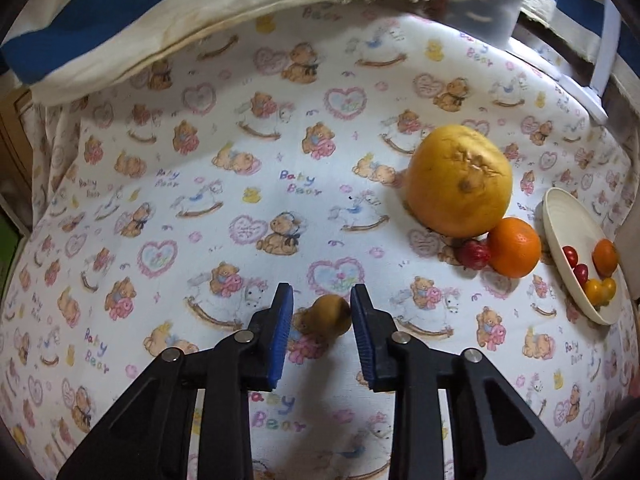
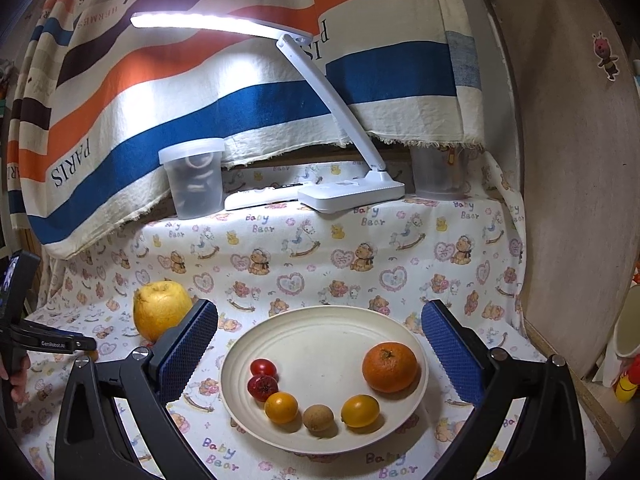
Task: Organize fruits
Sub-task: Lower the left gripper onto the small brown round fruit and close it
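My left gripper (image 1: 322, 318) points down at the bear-print cloth, shut on a small tan fruit (image 1: 328, 316) that lies on the cloth between the blue pads. Up to the right are a big yellow citrus (image 1: 460, 180), an orange (image 1: 514, 246) and a small red fruit (image 1: 474, 254), bunched together. My right gripper (image 2: 320, 316) hovers wide open over the cream plate (image 2: 328, 344) with nothing between its fingers. The plate holds a mandarin (image 2: 389, 366), two small red fruits (image 2: 263, 376), two yellow ones (image 2: 281, 407) and a brown one (image 2: 318, 417).
A lit white desk lamp (image 2: 352, 192), a remote (image 2: 256, 198) and a lidded plastic tub (image 2: 194, 178) stand on the rear ledge under a striped cloth (image 2: 240, 100). A wooden panel (image 2: 580, 200) closes the right side. A hand (image 2: 16, 376) shows at the left edge.
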A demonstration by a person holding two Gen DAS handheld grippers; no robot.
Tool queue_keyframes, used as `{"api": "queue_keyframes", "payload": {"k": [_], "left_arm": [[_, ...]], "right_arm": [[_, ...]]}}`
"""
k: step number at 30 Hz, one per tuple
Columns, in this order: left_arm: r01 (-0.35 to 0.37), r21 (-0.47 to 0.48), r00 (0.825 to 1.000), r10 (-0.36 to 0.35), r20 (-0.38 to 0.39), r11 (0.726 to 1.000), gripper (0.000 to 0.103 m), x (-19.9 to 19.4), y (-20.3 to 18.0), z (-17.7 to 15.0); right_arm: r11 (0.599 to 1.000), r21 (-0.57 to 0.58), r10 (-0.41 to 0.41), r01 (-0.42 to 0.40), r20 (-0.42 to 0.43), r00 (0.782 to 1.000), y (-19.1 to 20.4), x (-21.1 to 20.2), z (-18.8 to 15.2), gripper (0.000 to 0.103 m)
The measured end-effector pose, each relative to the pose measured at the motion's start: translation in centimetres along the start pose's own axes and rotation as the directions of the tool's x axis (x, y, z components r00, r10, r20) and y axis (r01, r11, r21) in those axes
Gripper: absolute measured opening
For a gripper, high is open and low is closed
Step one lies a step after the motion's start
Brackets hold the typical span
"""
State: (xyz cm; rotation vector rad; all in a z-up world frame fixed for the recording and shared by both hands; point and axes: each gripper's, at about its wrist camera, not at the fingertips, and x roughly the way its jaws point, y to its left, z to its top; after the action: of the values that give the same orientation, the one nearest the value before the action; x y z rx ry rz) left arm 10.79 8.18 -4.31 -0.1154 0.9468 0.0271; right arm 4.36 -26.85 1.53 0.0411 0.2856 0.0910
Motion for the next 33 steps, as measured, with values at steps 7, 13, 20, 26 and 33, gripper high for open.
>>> {"api": "queue_keyframes", "payload": {"k": [7,13,20,26,33], "left_arm": [[0.035,0.003,0.999,-0.035,-0.039,0.999,0.028,0.6,-0.5,-0.1],[-0.012,0.009,1.000,0.012,-0.029,1.000,0.028,0.6,-0.9,-0.3],[-0.044,0.065,0.998,0.042,0.037,0.997,0.022,-0.1,-1.8,-0.4],[0.048,0.068,0.989,-0.057,0.139,0.997,0.022,-2.4,-2.1,-0.1],[0.059,0.147,0.958,-0.097,0.270,0.987,0.022,-4.0,-3.3,-0.1]], "right_arm": [[1.000,-0.022,-0.005,0.005,-0.005,1.000,0.3,0.0,0.0,0.103],[0.999,-0.016,-0.028,0.028,-0.006,1.000,0.1,0.1,0.0,0.103],[1.000,-0.021,-0.021,0.020,-0.021,1.000,0.3,0.3,-0.1,0.103],[0.999,-0.043,-0.004,0.004,-0.016,1.000,0.8,-0.1,-0.1,0.103],[0.997,-0.022,0.072,-0.073,-0.033,0.997,2.5,-0.7,0.7,0.103]]}}
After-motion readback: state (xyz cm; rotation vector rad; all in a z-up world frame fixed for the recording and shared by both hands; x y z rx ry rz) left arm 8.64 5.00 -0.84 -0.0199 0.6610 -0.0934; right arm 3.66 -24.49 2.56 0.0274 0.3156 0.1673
